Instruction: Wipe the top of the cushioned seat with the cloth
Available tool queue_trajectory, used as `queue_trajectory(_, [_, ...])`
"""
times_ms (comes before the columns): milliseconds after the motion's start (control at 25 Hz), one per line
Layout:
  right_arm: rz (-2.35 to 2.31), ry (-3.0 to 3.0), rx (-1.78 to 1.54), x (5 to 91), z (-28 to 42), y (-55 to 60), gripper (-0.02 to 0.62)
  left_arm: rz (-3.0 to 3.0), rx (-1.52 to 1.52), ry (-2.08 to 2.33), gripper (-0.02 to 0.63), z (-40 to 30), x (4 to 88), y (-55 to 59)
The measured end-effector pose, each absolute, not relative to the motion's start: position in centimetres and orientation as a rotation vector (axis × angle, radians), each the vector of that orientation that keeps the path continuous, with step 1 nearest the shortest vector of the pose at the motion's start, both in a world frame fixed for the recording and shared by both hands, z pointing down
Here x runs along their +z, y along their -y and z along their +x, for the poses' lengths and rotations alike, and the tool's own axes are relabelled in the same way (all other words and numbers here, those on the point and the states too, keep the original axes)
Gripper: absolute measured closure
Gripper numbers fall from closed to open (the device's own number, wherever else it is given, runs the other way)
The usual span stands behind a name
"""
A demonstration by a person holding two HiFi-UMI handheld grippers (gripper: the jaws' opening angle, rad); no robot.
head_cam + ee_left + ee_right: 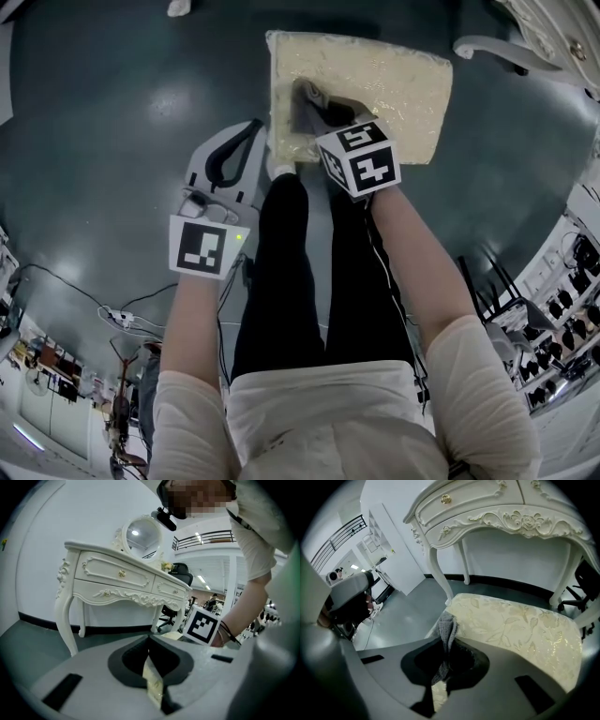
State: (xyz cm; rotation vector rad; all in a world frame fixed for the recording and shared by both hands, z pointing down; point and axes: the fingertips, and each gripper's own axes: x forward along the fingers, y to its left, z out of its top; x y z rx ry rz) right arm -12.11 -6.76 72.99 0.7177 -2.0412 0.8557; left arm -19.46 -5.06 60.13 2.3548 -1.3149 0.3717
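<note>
Looking at a grey knit cloth (pixel 446 620) pinched tight between the jaws of the right hand-held gripper (pixel 449 640) and pressed onto the top of the cushioned seat (pixel 394 80), close to its left edge. Loads of bare cream floral fabric open to the right and out toward the far edge, so plenty of room that way.

Left hand-held gripper (pixel 149 639) off the seat, just beside that same left edge. Jaws together and empty, only a sliver of seat fabric peeking through the slit.

Black-trousered legs (pixel 309 281) right up against the seat's near edge. Dark glossy floor (pixel 112 112) all around, wide open on the left.

White carved desk (pixel 117 573) with drawers just past the seat, round mirror (pixel 140 536) on top. Black office chair (pixel 180 576) further back behind it.
</note>
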Motion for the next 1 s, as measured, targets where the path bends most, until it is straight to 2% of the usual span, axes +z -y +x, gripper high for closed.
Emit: queue_trajectory(1000, [0.749,2.056,0.84,73.3,1.0,8.1,0.565,2.342,0.372,1.263,0.603,-5.4,61.3,5.5])
